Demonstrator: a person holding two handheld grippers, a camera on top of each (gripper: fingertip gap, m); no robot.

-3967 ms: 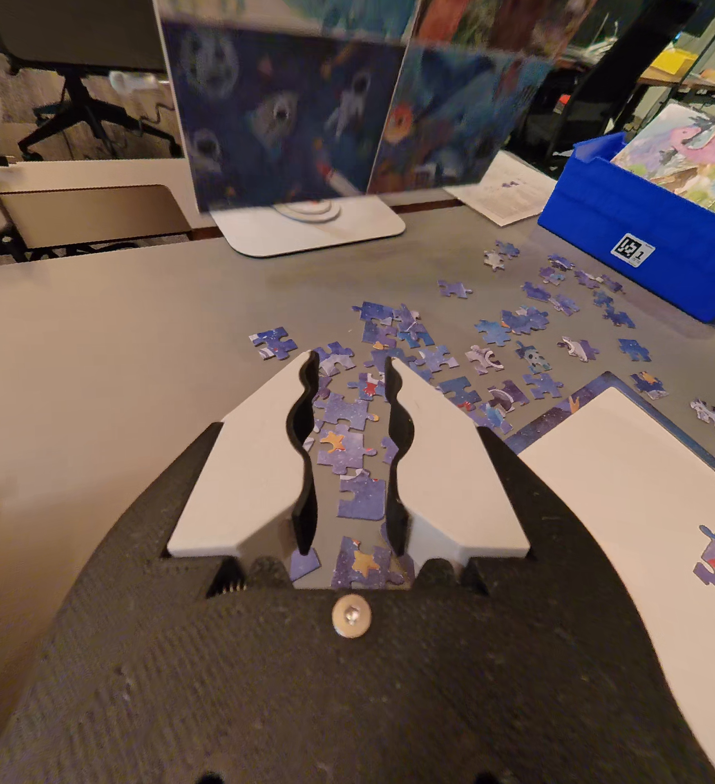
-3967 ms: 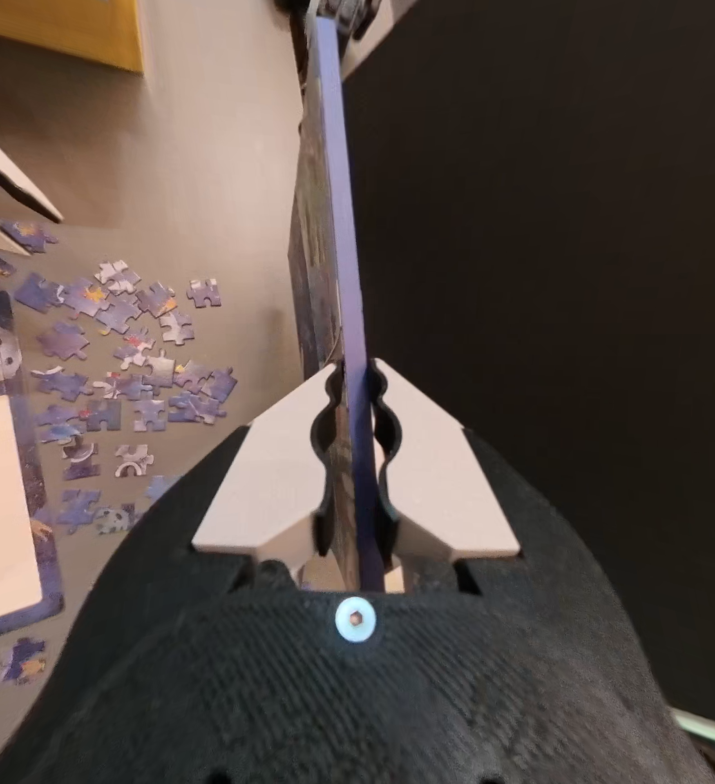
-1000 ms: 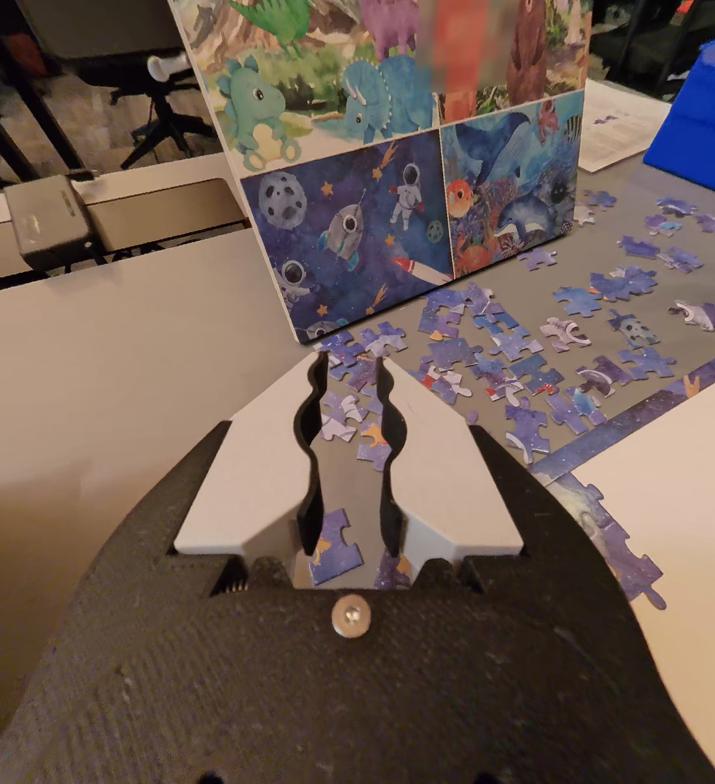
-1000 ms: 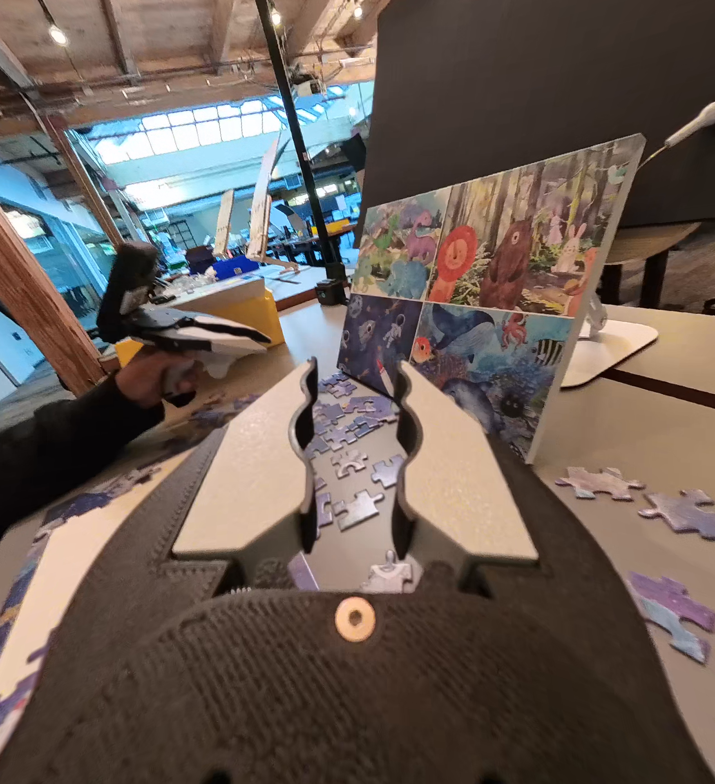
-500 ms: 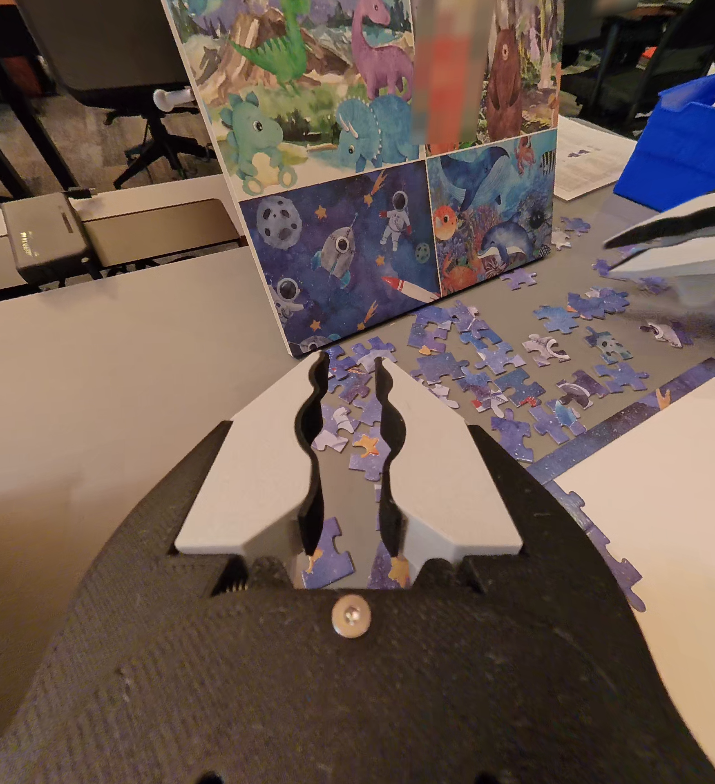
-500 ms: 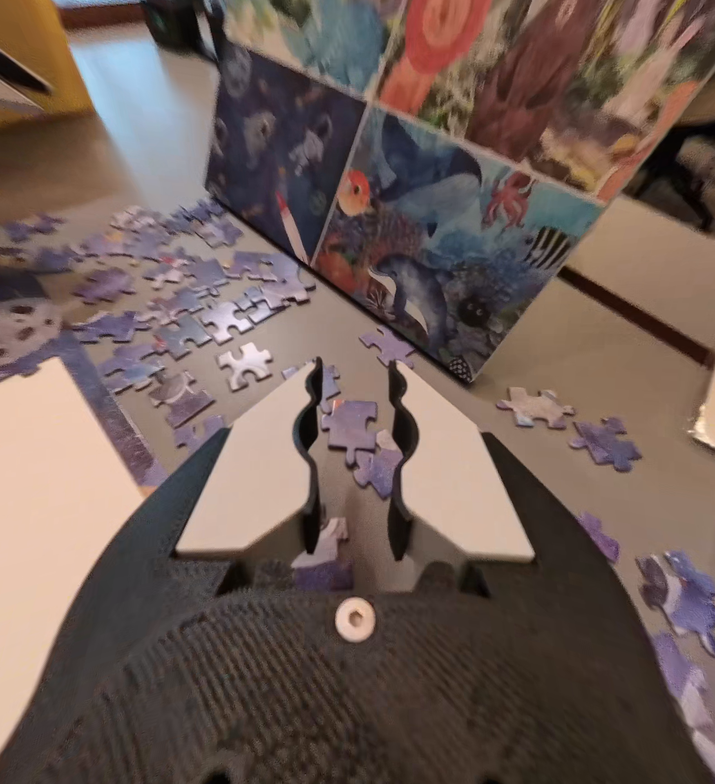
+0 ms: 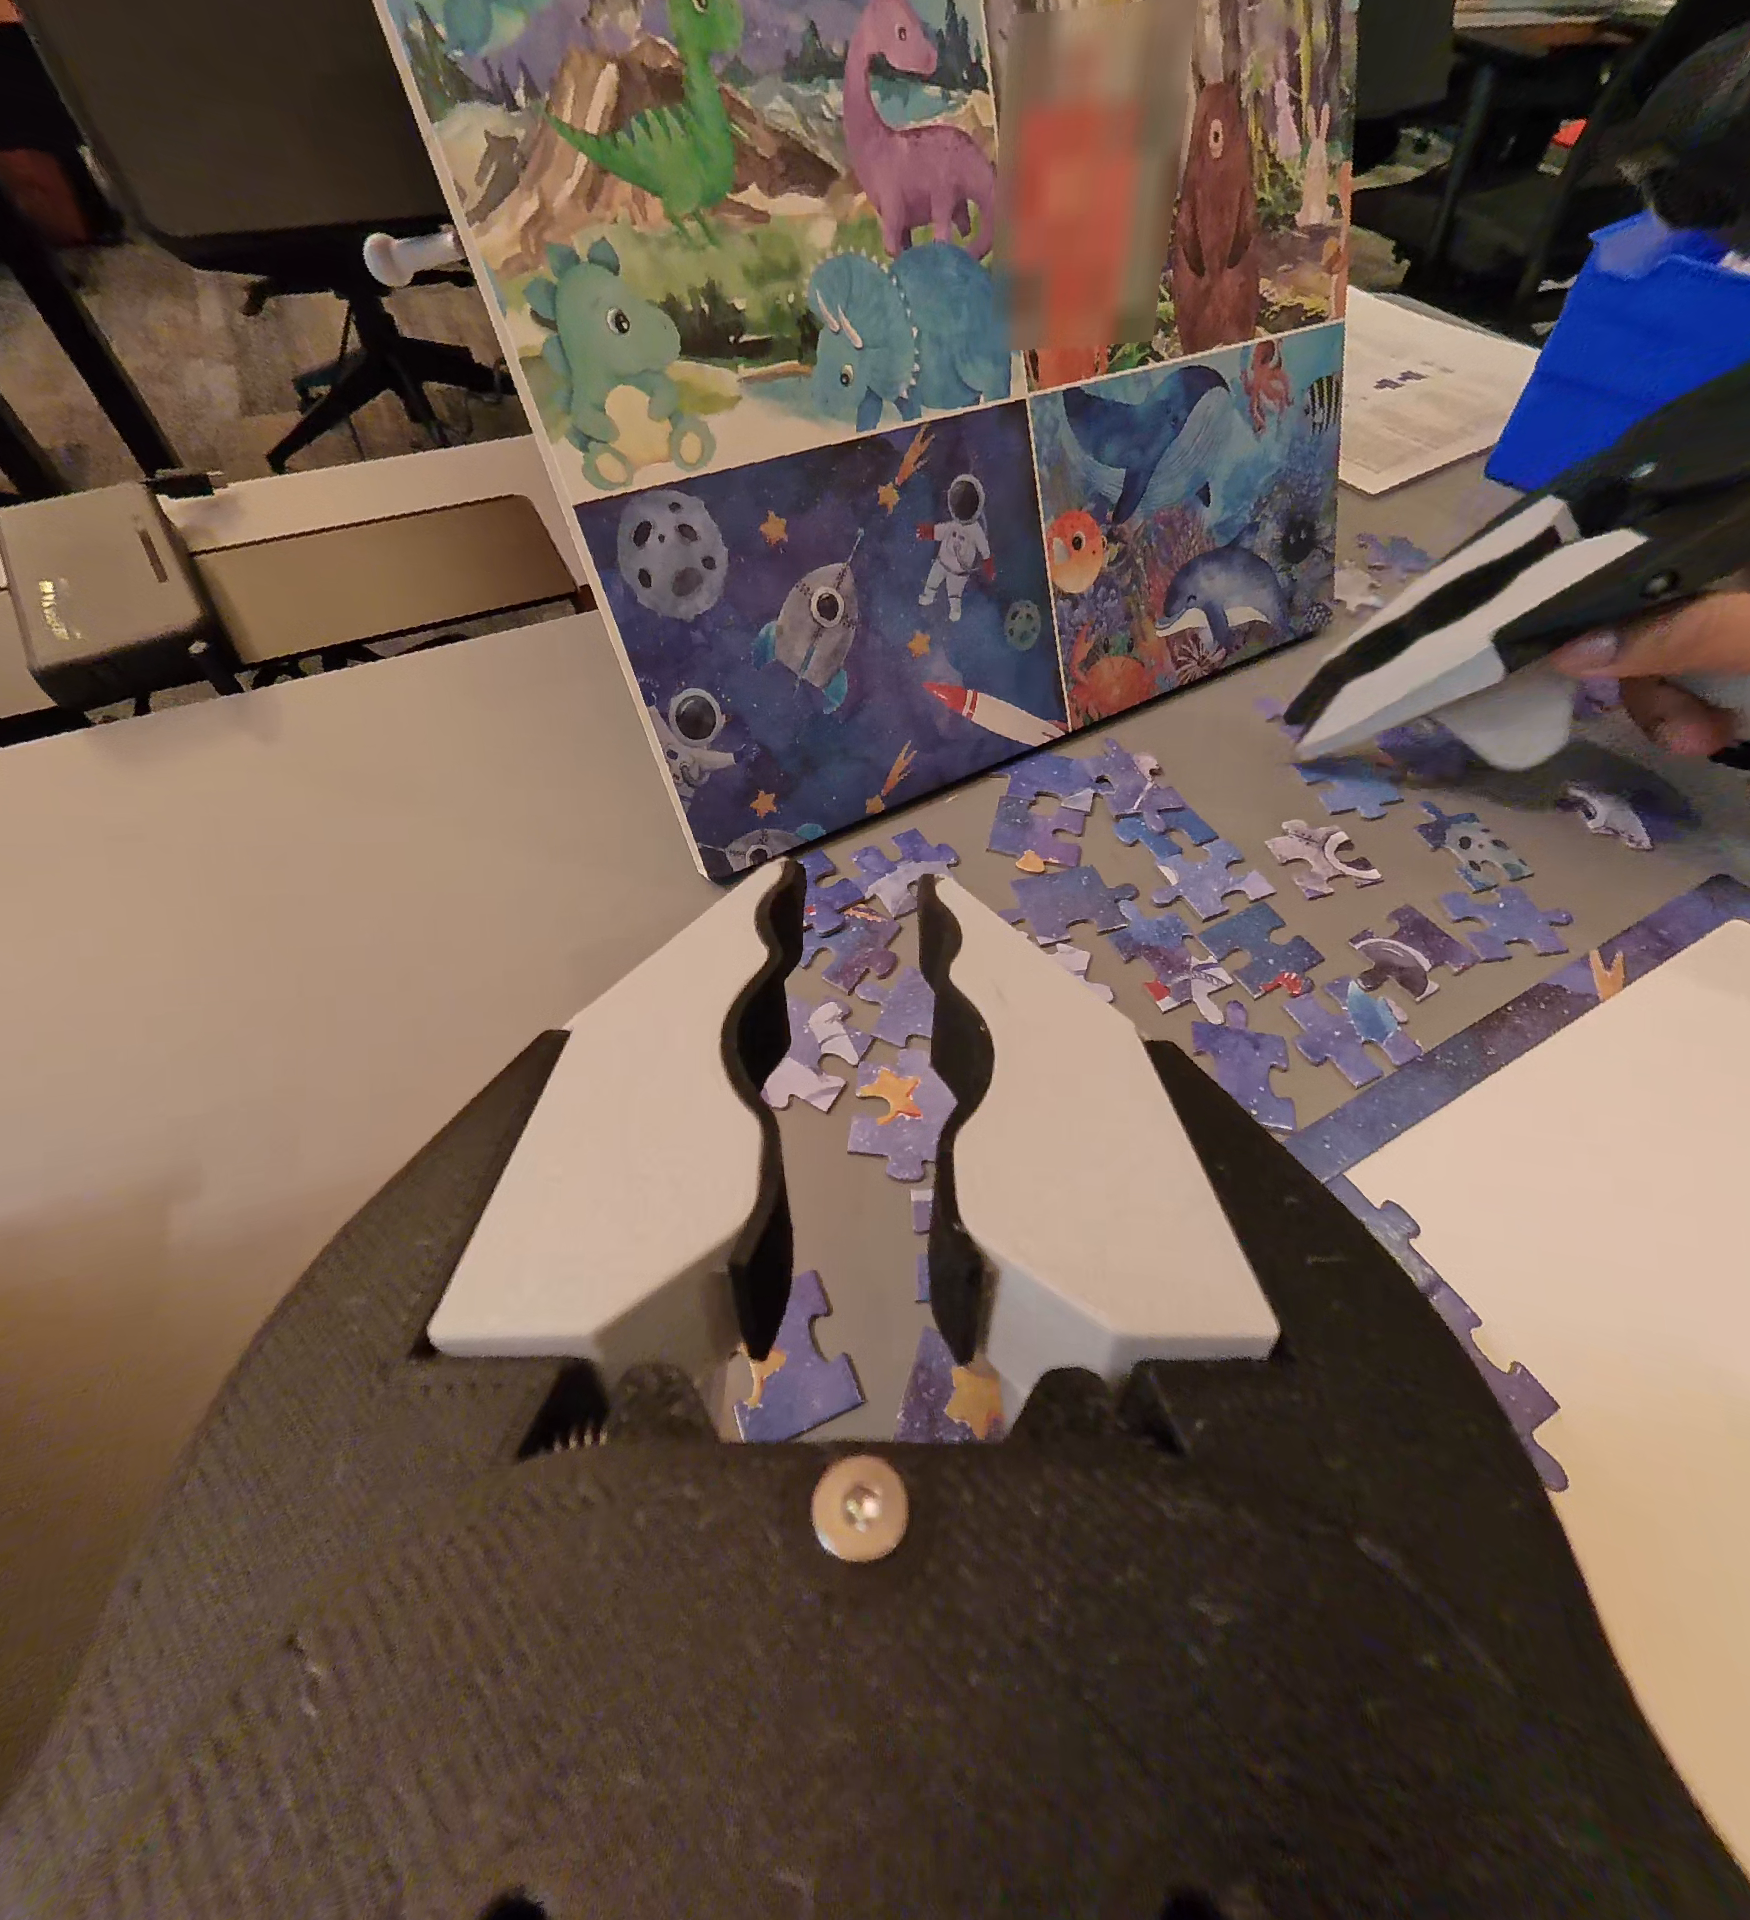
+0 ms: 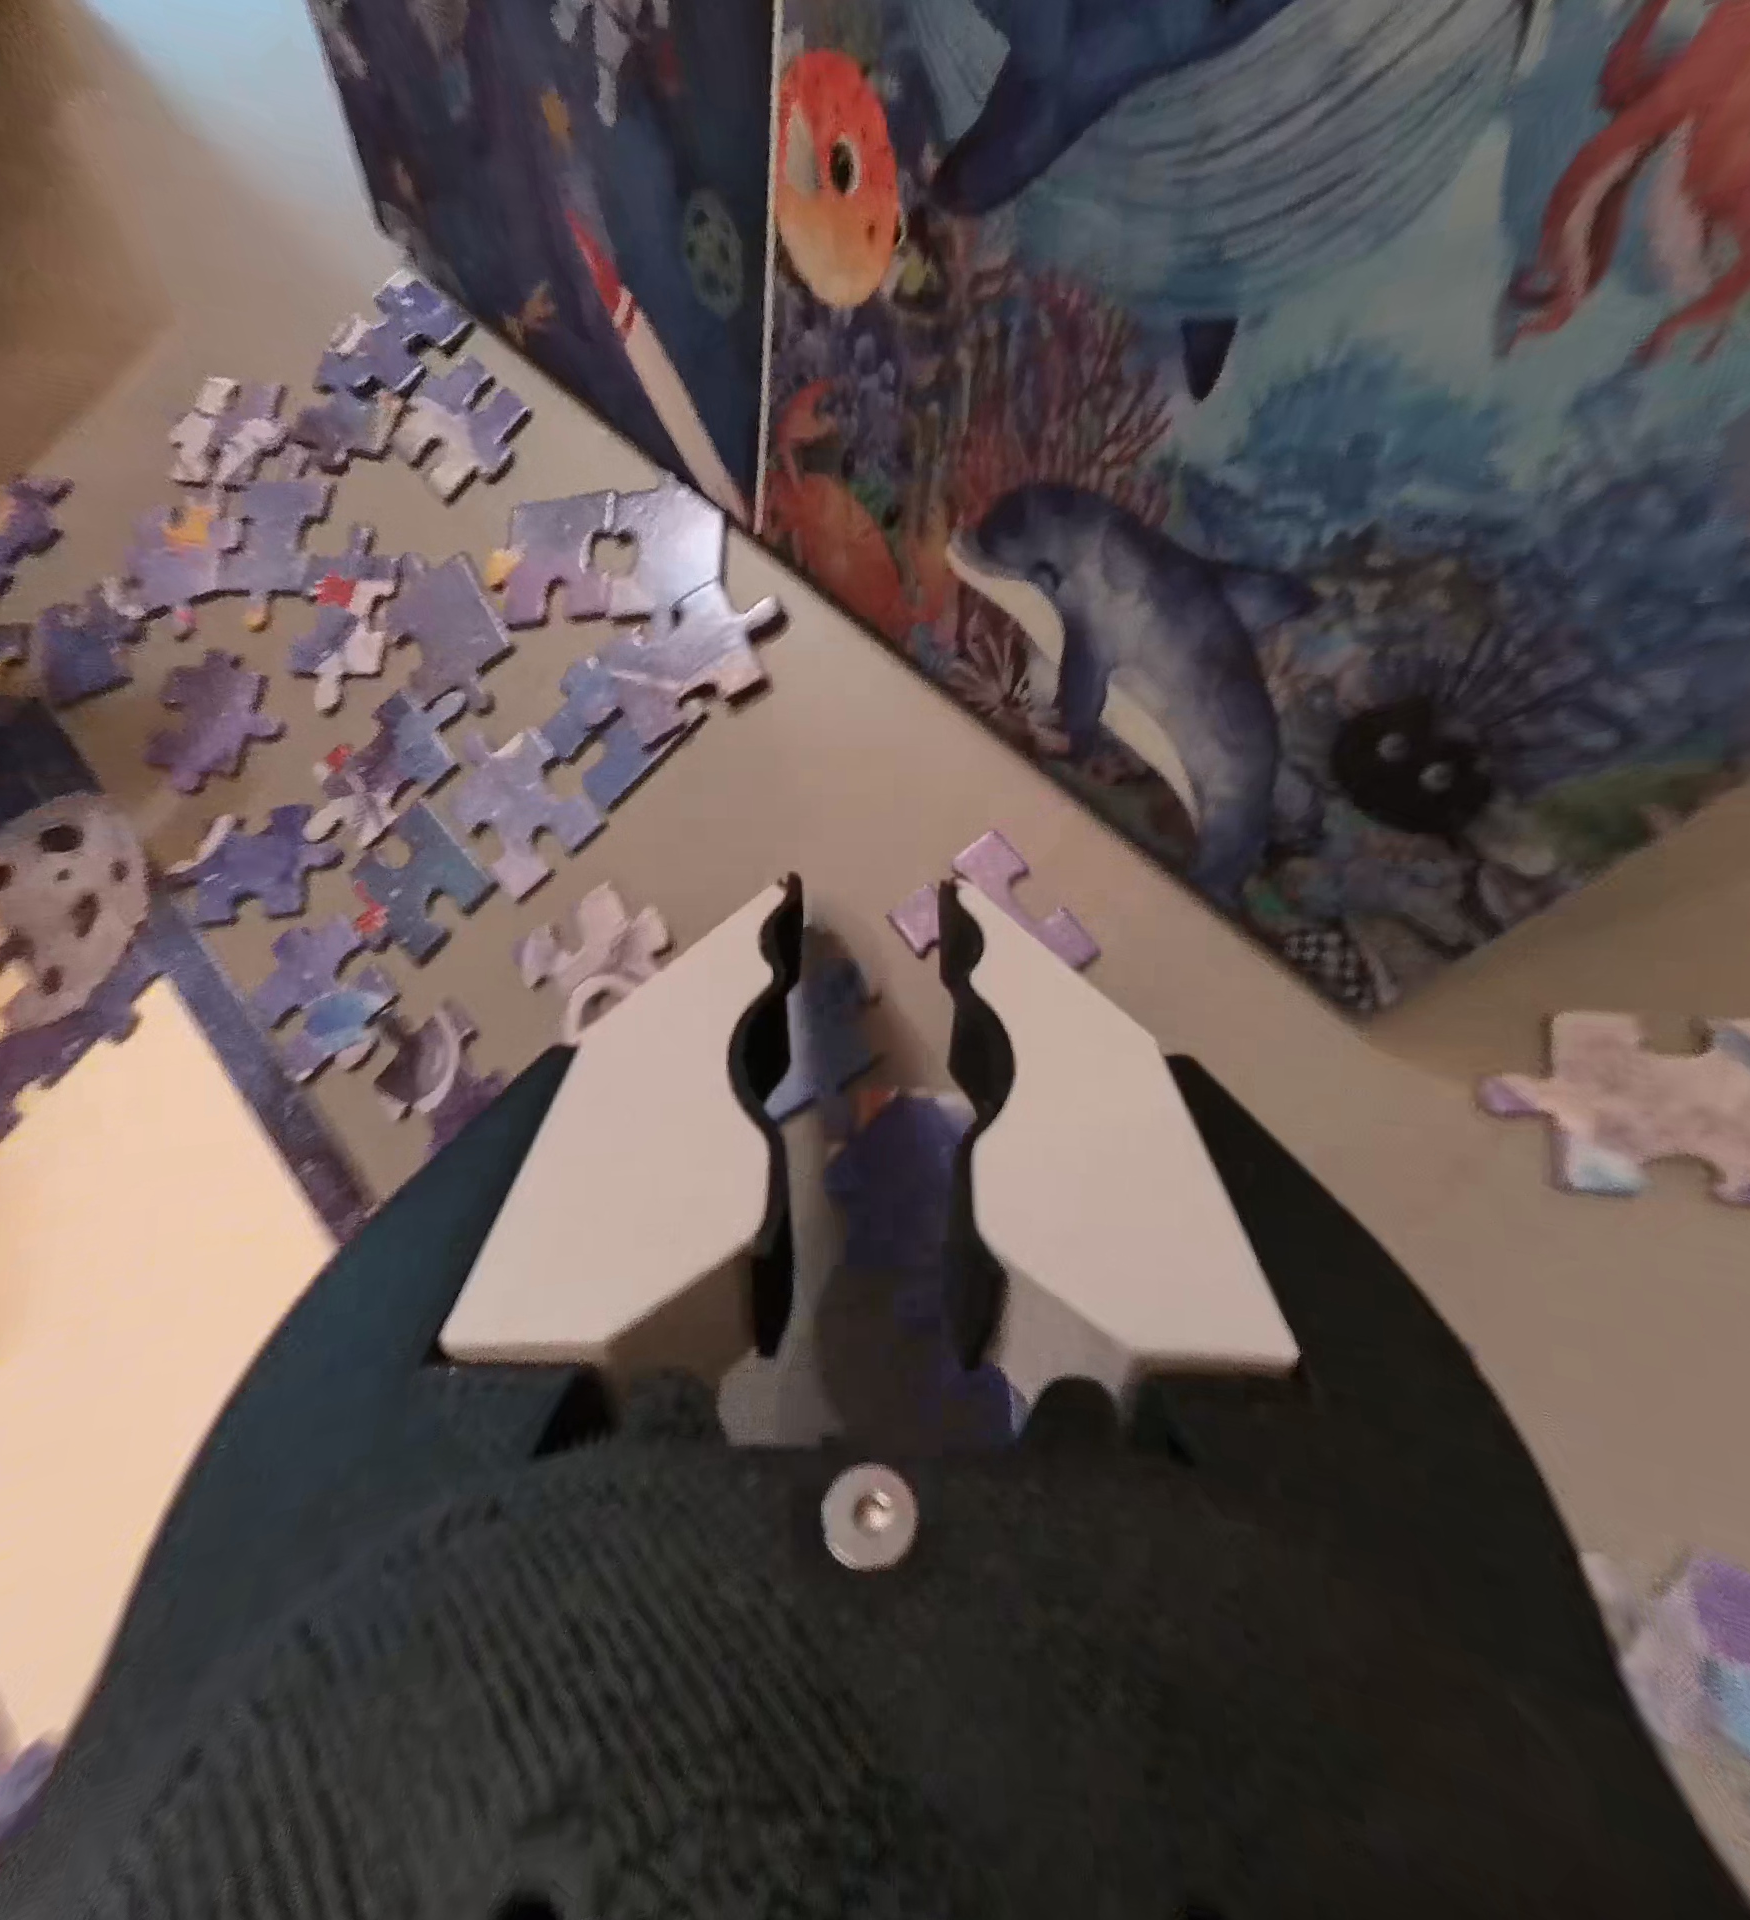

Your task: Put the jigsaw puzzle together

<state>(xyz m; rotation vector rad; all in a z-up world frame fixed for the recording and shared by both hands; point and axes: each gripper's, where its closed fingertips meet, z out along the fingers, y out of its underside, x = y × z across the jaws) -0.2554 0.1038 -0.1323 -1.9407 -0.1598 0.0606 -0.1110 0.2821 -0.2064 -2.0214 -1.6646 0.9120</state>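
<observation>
Moved: right gripper [image 8: 871, 894] has dropped close over the loose puzzle pieces [image 7: 1203, 925] since half a sec ago; the picture board [image 7: 902, 416] looms nearer in its view.
Left gripper [image 7: 860, 883]: above pieces by the board's corner, fingers slightly apart, nothing clamped.
Right gripper: fingers apart, nothing pinched; a blue piece [image 8: 829, 1029] lies on the table [image 8: 850, 748] beneath the gap, a lilac piece [image 8: 996, 883] at the right tip.
Puzzle frame [image 7: 1629, 1195]: white tray w/ blue border, right of left gripper.
</observation>
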